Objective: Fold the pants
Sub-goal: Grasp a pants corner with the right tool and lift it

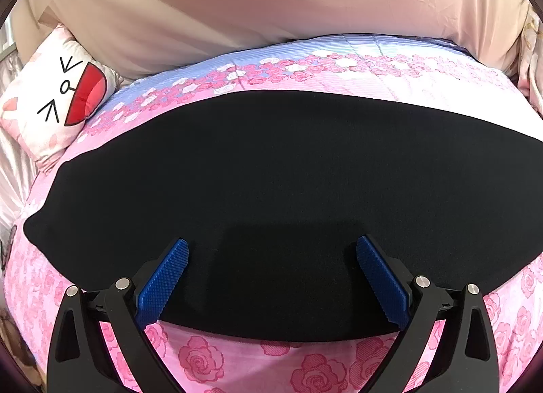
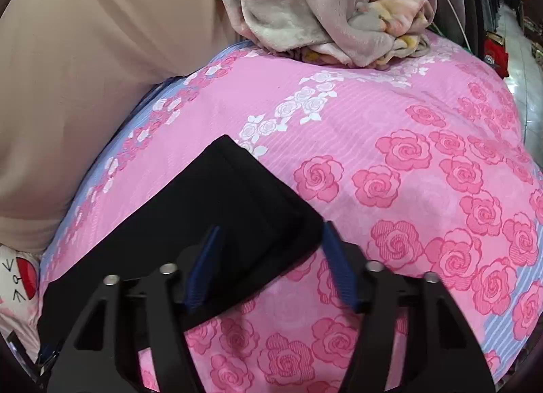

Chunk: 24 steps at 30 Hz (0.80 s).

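Two grippers: both hovering over pants, jaws apart, gripping nothing.
Left gripper [image 1: 271,247]: blue pads [image 1: 163,282] spread wide, pointing 12 o'clock across mid-fabric.
Right gripper [image 2: 269,233]: fingers straddling pants' corner end, one over cloth, other over floral sheet [image 2: 424,172].
Pants [image 1: 258,182]: black, lying flat as long band on sheet, running 9 to 3 o'clock in left view.
Cat-face pillow [image 1: 57,98]: sitting at 10 o'clock.
Blanket heap [image 2: 322,6]: sitting at 12 o'clock, right view.
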Each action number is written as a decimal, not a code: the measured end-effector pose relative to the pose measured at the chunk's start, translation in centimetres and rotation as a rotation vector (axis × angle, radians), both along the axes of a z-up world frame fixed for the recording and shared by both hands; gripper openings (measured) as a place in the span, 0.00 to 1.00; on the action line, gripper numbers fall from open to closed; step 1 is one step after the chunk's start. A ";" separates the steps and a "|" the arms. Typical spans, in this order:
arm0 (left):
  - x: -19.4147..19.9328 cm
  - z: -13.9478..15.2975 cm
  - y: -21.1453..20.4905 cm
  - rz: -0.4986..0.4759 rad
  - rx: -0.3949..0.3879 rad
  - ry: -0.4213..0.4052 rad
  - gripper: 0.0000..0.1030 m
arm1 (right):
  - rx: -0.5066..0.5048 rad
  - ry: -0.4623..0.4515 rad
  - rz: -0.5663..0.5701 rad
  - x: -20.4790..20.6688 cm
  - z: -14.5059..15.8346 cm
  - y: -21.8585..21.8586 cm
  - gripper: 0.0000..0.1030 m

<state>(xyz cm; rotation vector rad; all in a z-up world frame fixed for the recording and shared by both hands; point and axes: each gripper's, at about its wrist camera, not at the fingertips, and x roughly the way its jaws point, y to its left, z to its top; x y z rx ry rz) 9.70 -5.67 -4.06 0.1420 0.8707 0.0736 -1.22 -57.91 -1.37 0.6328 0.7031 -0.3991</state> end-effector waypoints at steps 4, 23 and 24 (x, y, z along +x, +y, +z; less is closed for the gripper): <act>-0.2 0.3 0.4 -0.004 -0.028 -0.008 0.95 | 0.086 -0.049 -0.004 0.3 0.2 0.3 0.17; -2.0 1.3 16.0 0.206 -0.049 -0.059 0.95 | -0.102 -0.101 0.744 13.3 7.2 35.1 0.16; -2.0 1.1 17.0 0.218 -0.045 -0.054 0.95 | -0.105 -0.091 0.772 13.6 6.6 36.7 0.16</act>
